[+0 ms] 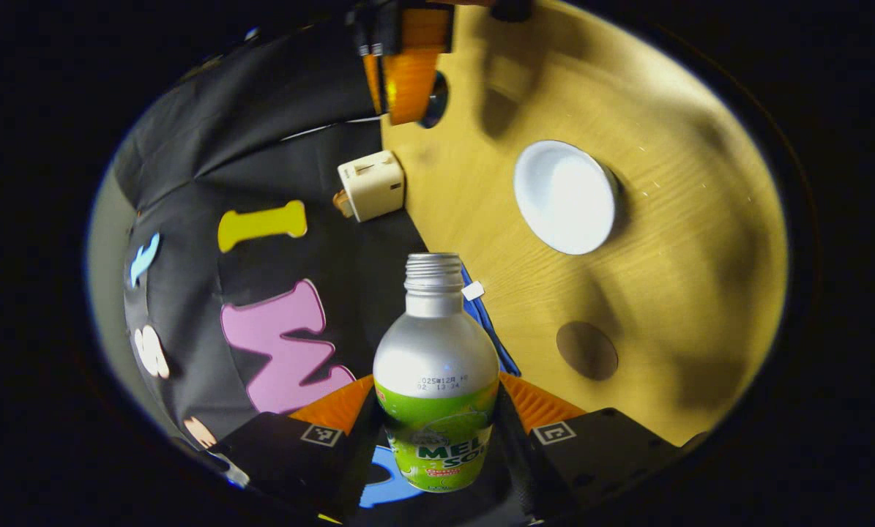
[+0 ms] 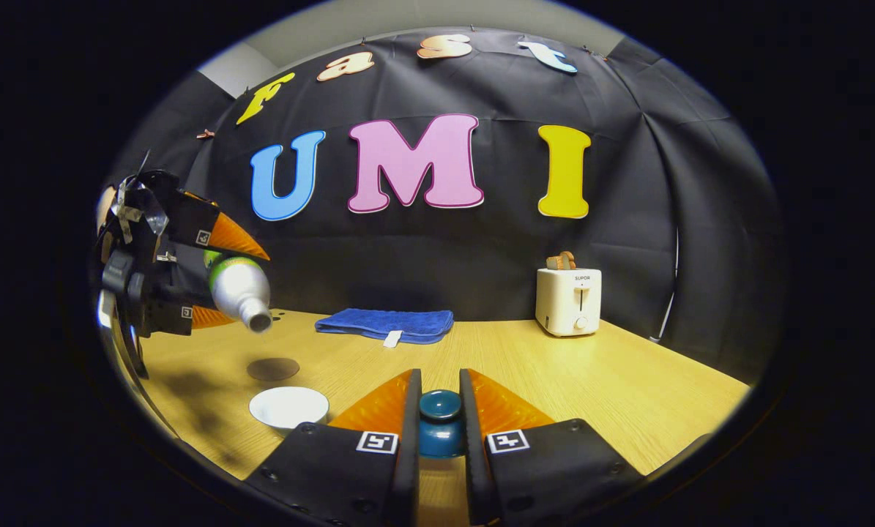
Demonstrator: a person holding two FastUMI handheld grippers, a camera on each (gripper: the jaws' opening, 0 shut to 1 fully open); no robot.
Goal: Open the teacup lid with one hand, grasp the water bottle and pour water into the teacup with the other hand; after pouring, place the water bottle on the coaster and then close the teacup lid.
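My left gripper (image 1: 437, 399) is shut on the water bottle (image 1: 437, 366), a silver bottle with a green label and no cap. In the right gripper view the left gripper (image 2: 241, 289) holds the bottle (image 2: 238, 287) tilted, mouth pointing down toward the table, above the coaster and the cup. No water stream shows. The white teacup (image 1: 565, 196) (image 2: 288, 406) stands uncovered on the table. The round brown coaster (image 1: 587, 350) (image 2: 272, 368) lies bare beside it. My right gripper (image 2: 439, 391) is shut on the dark blue teacup lid (image 2: 439, 424), held off to the cup's right.
A folded blue towel (image 2: 386, 323) lies at the back of the wooden table (image 2: 627, 388). To the right near the wall stands a white toaster (image 2: 569, 300) (image 1: 371, 184). The right gripper's orange fingers (image 1: 408, 73) hang over the table's far part in the left gripper view.
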